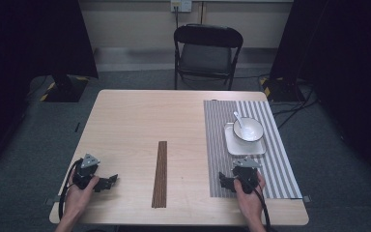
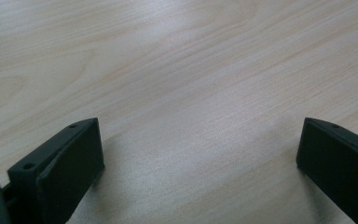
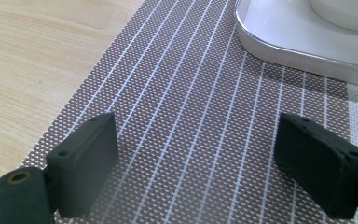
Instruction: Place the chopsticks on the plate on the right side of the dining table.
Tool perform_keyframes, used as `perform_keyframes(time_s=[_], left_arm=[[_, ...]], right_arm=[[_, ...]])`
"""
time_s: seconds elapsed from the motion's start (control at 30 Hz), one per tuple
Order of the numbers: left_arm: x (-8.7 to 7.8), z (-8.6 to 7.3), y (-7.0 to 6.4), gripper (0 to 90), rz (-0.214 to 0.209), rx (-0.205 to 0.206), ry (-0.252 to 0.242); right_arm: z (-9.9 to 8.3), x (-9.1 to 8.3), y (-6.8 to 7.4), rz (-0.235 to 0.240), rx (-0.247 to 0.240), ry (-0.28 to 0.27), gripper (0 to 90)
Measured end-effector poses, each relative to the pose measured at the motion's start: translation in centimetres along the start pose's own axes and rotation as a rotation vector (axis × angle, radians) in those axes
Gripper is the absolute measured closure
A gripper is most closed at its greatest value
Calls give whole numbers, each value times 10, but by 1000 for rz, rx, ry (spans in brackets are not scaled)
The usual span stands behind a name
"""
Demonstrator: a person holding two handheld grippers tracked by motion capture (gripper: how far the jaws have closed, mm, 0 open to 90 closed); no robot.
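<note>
The tray [image 1: 244, 146], a pale square one, is set on the striped mat [image 1: 222, 145] at the right of the table [image 1: 125, 116], and it is the thing nearest a gripper. A white bowl [image 1: 249, 130] is carried on its far half, and a white spoon [image 1: 238, 120] is leant in the bowl with its handle pointing toward 11 o'clock. In the high view the right gripper [image 1: 228, 180] is held just short of the tray's near edge, which lies from it at about 1 o'clock; in the right gripper view [image 3: 196, 163] its jaws are seen spread wide over the mat, nothing between them, with the tray's rounded corner [image 3: 279, 42] at 1 o'clock beyond them. The tray's near edge is run across the table, from 9 to 3 o'clock, so it is judged that a short forward reach by the right hand would meet it squarely. A dark slatted strip [image 1: 160, 174] is laid at mid-table, its long axis from 12 to 6 o'clock, roughly midway between the two hands. The left gripper [image 1: 107, 182] is rested near the table's near-left corner, well apart from the tray, its jaws also parted wide over bare wood in the left gripper view [image 2: 200, 168]. The right hand is clearly the nearer to the tray. An empty chair [image 1: 207, 53] is stood beyond the far edge.
</note>
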State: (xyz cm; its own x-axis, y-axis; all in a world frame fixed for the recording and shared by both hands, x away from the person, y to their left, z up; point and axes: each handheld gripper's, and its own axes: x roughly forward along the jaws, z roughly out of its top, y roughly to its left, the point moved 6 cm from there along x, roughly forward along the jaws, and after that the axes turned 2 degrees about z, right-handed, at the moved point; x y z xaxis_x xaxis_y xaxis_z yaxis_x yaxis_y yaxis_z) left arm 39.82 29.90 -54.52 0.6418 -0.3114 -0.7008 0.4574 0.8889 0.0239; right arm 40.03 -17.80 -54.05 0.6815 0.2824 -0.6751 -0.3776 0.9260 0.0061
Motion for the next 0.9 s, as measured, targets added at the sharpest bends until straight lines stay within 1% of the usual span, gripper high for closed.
perform_keyframes(time_s=[0.3,0.43,0.47,0.5,0.53,0.6,0.63,0.67,0.7,0.73,0.8,0.83,0.87,0.9], left_arm=[[0,0,0,0,0,5,1],[0,0,0,0,-1,3,0],[0,0,0,0,0,5,1],[0,0,0,0,0,5,1],[0,0,0,0,0,4,1],[0,0,0,0,1,5,1],[0,0,0,0,1,5,1],[0,0,0,0,0,4,1],[0,0,0,0,0,4,1],[0,0,0,0,0,5,1],[0,0,0,0,0,3,1],[0,0,0,1,0,3,1],[0,-1,0,3,0,-2,-5],[0,-1,0,3,0,-3,-6]], right_arm=[[0,0,0,0,0,1,127],[0,0,0,-3,8,3,132],[3,-1,2,2,3,15,190],[3,-1,2,2,3,15,190],[7,-1,3,24,9,13,210],[11,-3,6,45,18,-13,229],[11,-3,6,45,18,-13,229],[13,-4,10,64,9,-20,238],[13,-4,10,64,9,-20,238],[14,-3,14,70,-6,-19,245],[15,-3,17,84,-11,-19,244],[15,-3,17,84,-11,-19,244],[15,-4,19,98,-4,-23,244],[16,-4,20,102,-5,-24,243]])
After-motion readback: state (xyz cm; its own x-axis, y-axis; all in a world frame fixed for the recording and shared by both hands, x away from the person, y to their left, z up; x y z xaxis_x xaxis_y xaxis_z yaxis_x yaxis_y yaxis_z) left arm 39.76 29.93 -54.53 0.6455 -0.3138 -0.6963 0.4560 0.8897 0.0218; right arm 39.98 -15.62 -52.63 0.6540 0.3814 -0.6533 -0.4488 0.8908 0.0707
